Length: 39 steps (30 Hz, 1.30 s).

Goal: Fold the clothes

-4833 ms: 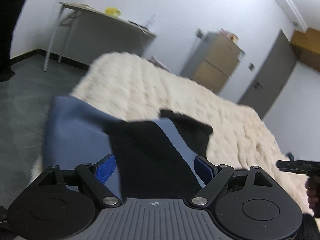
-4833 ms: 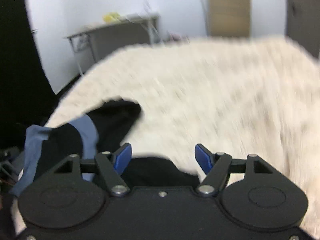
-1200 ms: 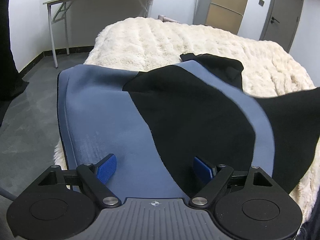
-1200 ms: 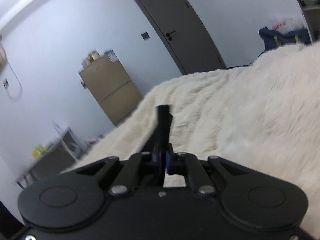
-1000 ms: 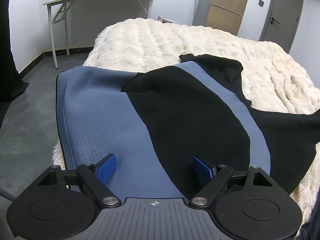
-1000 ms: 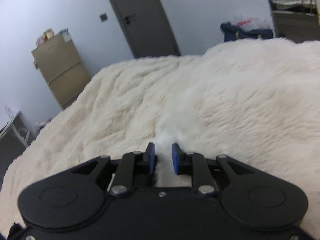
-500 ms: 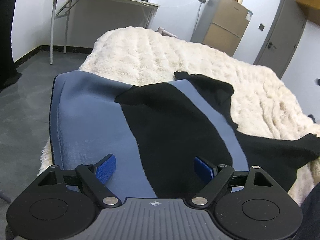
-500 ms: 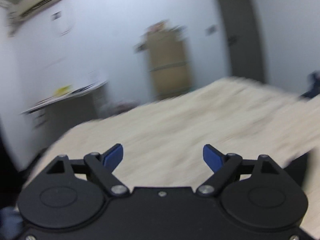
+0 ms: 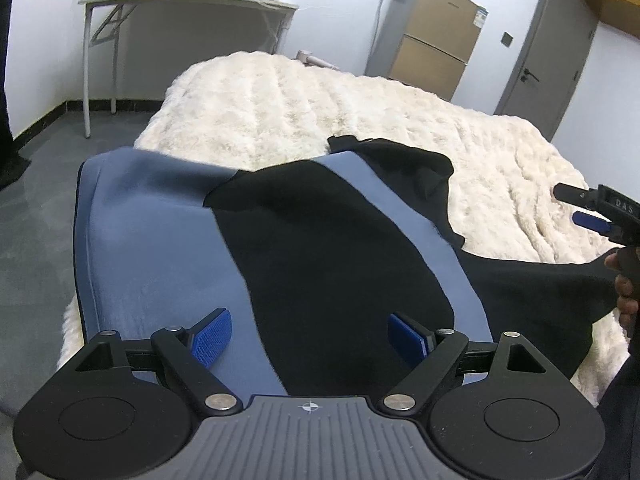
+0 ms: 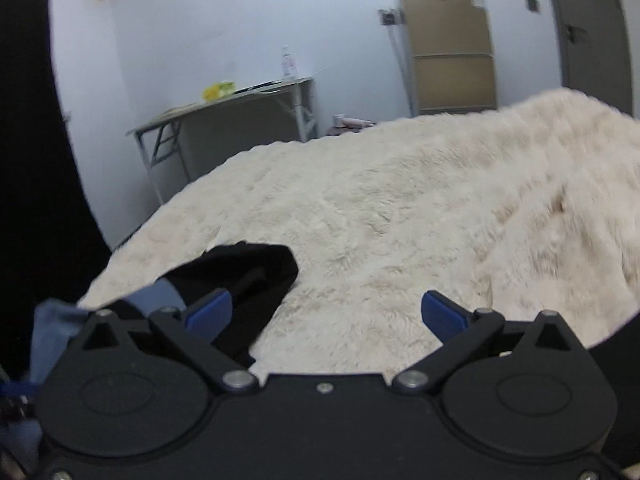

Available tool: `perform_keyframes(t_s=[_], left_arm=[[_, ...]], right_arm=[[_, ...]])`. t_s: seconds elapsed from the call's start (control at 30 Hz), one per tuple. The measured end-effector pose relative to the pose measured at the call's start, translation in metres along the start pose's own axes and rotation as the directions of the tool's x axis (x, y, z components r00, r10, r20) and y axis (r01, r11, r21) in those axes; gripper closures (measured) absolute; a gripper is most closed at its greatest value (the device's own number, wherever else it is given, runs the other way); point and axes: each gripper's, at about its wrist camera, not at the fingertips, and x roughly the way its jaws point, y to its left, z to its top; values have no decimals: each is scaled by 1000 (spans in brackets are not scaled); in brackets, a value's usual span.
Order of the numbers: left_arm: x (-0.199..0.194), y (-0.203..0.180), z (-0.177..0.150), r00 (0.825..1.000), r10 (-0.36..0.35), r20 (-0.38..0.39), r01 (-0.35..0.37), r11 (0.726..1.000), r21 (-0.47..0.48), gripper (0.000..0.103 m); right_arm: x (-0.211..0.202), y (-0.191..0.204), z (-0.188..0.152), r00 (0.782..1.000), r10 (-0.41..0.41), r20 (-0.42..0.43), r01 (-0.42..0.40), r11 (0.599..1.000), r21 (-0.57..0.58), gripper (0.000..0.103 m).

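Blue-and-black stretchy garment lies spread on the cream fluffy bed. Left claw hovers wide over its near edge; right claw, jaws just opened wide, holds nothing. Judged mid-fold: next, regrasp an edge and fold across.

The left gripper points forward and downward, its two blue pads spread wide with nothing pressed between them. The right gripper tilts gently downward; its jaws have just been opening and now stand at their widest, blue pads well apart and gripping nothing. In the left wrist view, the right gripper's fingertips appear at the far right edge, with the person's hand wrapped around its handle just behind them.
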Motion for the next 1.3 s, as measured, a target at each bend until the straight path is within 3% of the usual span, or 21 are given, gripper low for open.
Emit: perform_keyframes(t_s=[0.2, 1.3], left_arm=[[-2, 1, -2, 1000, 11, -6, -11, 1000, 11, 21], [-8, 4, -2, 1000, 0, 3, 0, 1000, 2, 21]], right_arm=[[16, -16, -9, 999, 22, -48, -20, 999, 48, 0], [24, -21, -14, 997, 24, -69, -23, 1000, 9, 0]])
